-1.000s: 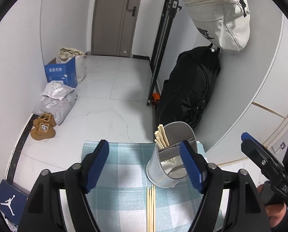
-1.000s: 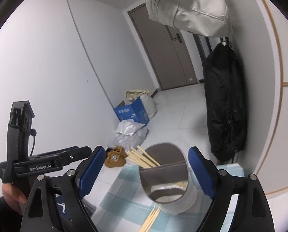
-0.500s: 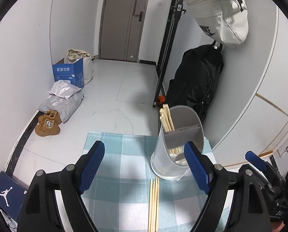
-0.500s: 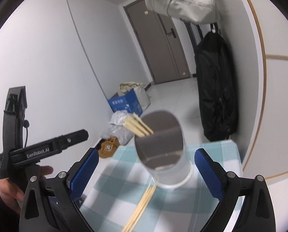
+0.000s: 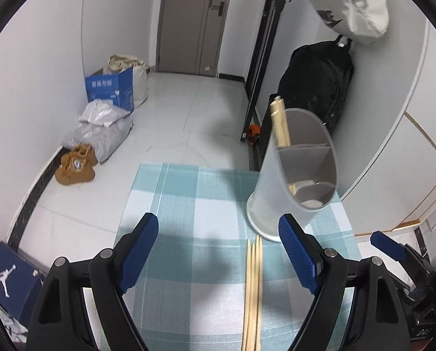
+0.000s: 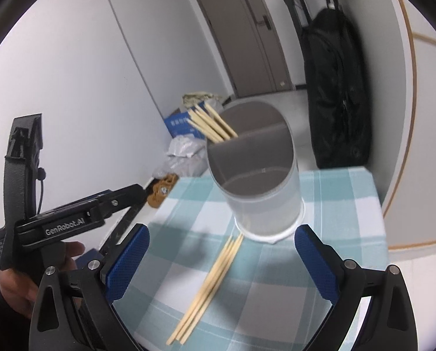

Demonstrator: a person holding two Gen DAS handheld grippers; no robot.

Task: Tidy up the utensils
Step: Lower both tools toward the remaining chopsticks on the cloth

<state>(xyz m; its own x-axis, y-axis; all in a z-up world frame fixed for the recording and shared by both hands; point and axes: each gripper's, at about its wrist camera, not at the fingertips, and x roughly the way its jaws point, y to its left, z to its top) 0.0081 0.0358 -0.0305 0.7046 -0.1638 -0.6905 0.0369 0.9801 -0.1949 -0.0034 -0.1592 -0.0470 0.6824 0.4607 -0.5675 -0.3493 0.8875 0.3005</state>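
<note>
checked tablecloth [image 5: 188, 204] over white floor | holder [image 6: 261, 193] at 12 o'clock, chopsticks inside | loose chopsticks [image 6: 209, 286] at its 6 o'clock | left gripper [image 5: 218, 251] spread, empty | right gripper [image 6: 221, 257] just widened, empty

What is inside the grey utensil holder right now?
The utensil holder is split by a divider. Several wooden chopsticks stand in its far compartment, tops poking out. The near compartment looks empty as far as visible; the chopsticks' lower ends are hidden by the divider and wall.
</note>
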